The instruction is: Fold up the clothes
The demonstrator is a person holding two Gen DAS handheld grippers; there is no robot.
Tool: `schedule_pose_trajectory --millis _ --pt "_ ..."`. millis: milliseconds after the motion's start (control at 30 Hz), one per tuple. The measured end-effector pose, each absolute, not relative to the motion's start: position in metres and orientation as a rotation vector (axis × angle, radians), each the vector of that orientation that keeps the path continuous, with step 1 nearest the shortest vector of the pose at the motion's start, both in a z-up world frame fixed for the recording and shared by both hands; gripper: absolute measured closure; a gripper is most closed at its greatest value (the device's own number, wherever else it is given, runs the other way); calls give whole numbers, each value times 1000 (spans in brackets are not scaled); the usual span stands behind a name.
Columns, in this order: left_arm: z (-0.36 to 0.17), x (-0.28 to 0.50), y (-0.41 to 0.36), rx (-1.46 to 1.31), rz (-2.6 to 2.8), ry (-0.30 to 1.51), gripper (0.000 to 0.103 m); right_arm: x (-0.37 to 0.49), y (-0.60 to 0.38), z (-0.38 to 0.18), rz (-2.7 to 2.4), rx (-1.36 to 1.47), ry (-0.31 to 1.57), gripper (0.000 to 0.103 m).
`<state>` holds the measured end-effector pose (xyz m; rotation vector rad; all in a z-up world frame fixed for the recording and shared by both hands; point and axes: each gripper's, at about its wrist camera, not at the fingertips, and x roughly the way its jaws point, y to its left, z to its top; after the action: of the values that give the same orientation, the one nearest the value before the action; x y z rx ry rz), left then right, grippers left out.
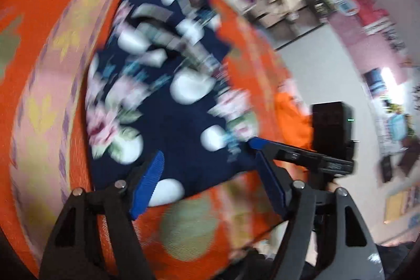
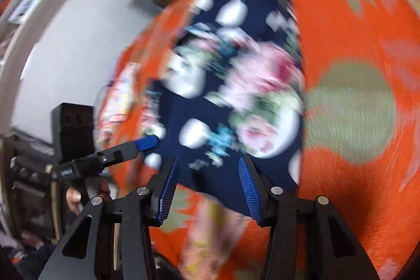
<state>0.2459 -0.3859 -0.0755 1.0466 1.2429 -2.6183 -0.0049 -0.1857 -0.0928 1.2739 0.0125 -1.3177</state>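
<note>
left tongs [image 1: 210, 175] spread over blurred navy floral garment [image 1: 162, 85] on orange mat [image 1: 42, 70].

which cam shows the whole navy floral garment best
The left wrist view: the navy floral garment lies spread on the orange mat with nearly its whole outline visible, though blurred. The right wrist view shows it closer and more smeared, its near edge running behind the right gripper's fingers.

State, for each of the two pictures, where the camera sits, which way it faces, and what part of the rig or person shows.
Left wrist: on the left gripper, facing down over the dark flowered cloth on the orange mat; the other gripper enters at right.
Right wrist: on the right gripper, facing the same cloth; the other gripper and a hand show at left.
Shared: cloth, mat, both open grippers.
</note>
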Motion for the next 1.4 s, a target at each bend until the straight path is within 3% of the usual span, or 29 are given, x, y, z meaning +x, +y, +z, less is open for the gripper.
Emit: schedule_pose_trajectory --millis 100,167,233,467,633,800,867,900,933,967,1167,1400 --pt "-16 242 -423 925 -2650 1068 1 -36 -195 -26 -1396 1091 63 53" --pt "-1 220 -455 906 -2612 971 0 -66 -211 -2 -1470 993 103 43" --pt "-10 187 -490 962 -2541 957 1 -101 -246 0 -1495 982 128 41" --pt "-101 100 -574 1103 -2335 1170 14 -211 -331 -91 -1545 1239 95 40" --pt "-129 70 -607 1137 -2296 1320 14 -246 -352 -126 -1485 1299 33 40" --pt "-132 49 -617 1146 -2371 1356 14 -244 -372 -135 -1427 1304 64 40" --pt "-131 38 -612 1169 -2415 1322 22 -243 -380 -139 -1404 1306 76 41" --pt "-132 32 -609 1191 -2434 1293 51 -243 -384 -141 -1393 1307 82 41" --pt "-136 24 -606 1249 -2434 1262 70 -242 -388 -143 -1381 1307 88 59" --pt "-139 17 -602 1301 -2420 1233 100 -242 -391 -144 -1370 1308 95 85" --pt "-123 24 -599 1266 -2483 1221 99 -233 -397 -132 -1352 1279 120 93" --pt "-58 87 -557 1210 -2662 1154 99 -180 -359 -56 -1330 1128 254 95"
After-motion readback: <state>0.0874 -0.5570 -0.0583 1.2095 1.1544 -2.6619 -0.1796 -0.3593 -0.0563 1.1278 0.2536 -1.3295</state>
